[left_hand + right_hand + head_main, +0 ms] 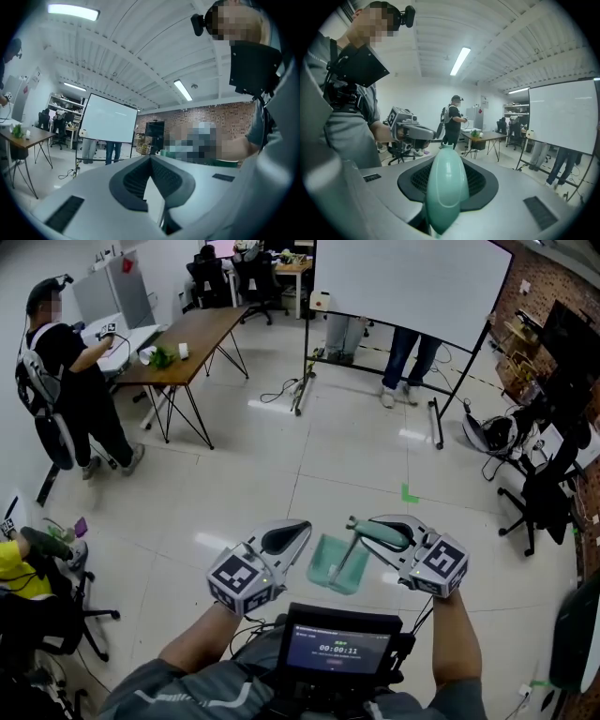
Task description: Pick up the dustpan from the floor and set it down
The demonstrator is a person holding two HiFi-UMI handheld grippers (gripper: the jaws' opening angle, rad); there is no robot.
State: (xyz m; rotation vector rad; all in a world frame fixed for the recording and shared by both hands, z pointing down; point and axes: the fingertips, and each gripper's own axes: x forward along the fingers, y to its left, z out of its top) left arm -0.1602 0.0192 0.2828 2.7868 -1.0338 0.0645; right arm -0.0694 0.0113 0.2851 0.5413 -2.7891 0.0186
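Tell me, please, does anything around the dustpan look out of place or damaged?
Nothing stands out. The right tongs grip the green dustpan by its handle, and its pan below looks whole. The left tongs are shut and empty. Only a loose cable lies on the floor by the whiteboard stand.

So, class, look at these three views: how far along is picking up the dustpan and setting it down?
Done: the right gripper is clamped on the green handle of the dustpan, which hangs below it, seemingly off the floor. In hand: that one-gripper hold; the left gripper is shut and empty. Left: setting the dustpan down and letting go.
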